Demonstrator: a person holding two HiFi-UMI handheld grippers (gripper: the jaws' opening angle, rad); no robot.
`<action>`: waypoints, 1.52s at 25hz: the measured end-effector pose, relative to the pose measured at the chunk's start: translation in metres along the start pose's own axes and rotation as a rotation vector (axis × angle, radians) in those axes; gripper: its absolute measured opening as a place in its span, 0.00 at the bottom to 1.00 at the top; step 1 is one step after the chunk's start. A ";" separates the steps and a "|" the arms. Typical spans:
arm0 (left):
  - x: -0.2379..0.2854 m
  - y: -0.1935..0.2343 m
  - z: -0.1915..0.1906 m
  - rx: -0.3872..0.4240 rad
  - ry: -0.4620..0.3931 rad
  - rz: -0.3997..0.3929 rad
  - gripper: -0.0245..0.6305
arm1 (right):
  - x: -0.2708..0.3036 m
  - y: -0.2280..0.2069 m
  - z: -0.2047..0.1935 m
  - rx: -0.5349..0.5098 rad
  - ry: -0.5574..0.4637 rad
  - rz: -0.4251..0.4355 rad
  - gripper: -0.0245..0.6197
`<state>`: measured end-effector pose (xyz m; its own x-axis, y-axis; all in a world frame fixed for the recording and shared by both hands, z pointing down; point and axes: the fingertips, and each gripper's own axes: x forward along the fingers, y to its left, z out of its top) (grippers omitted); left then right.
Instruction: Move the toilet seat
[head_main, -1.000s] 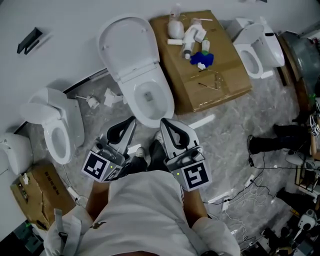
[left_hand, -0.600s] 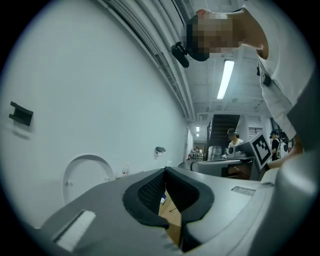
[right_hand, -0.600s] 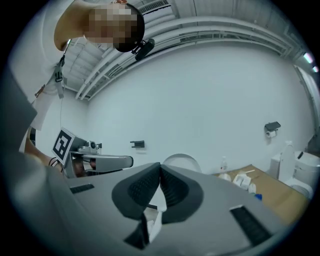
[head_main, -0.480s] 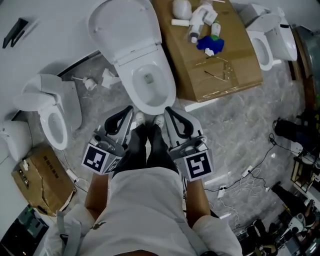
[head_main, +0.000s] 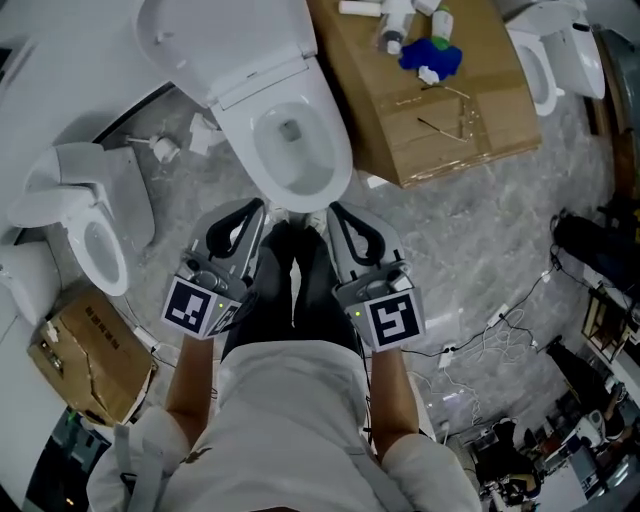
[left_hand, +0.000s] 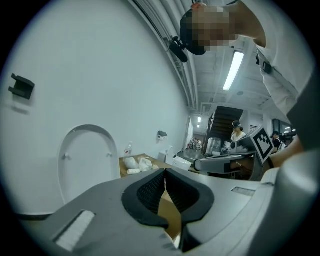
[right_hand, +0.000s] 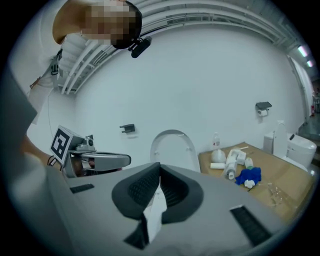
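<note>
A toilet (head_main: 322, 150) stood at twelve o'clock, seat (head_main: 215, 40) raised; the left gripper (head_main: 256, 206) and right gripper (head_main: 333, 210) hung side by side beneath its bowl. Cardboard (head_main: 440, 120) lay at two o'clock.

No word, number or brand can be read anywhere. The left gripper (head_main: 258, 208) and the right gripper (head_main: 334, 210) each carry a cube faced with a black-and-white square marker pattern, which has no letters. The cardboard box (head_main: 92, 362) at the lower left bears dark print too small to read.

Glossy white ceramic toilet (head_main: 238, 118), matt cardboard sheet (head_main: 445, 105), veined stone floor (head_main: 460, 262)
</note>
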<state>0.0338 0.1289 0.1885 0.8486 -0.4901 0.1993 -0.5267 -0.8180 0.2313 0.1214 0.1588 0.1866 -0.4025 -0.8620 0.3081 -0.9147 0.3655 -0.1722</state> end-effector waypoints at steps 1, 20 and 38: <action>0.003 0.004 -0.009 -0.005 0.013 -0.001 0.05 | 0.004 -0.003 -0.009 0.008 0.014 -0.005 0.04; 0.036 0.053 -0.199 -0.097 0.208 0.013 0.12 | 0.061 -0.048 -0.196 0.099 0.221 -0.046 0.12; 0.042 0.082 -0.376 -0.177 0.381 0.081 0.23 | 0.088 -0.085 -0.362 0.169 0.374 -0.094 0.32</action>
<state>0.0074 0.1541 0.5740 0.7425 -0.3770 0.5537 -0.6195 -0.7009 0.3535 0.1505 0.1787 0.5667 -0.3315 -0.6907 0.6426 -0.9418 0.2022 -0.2686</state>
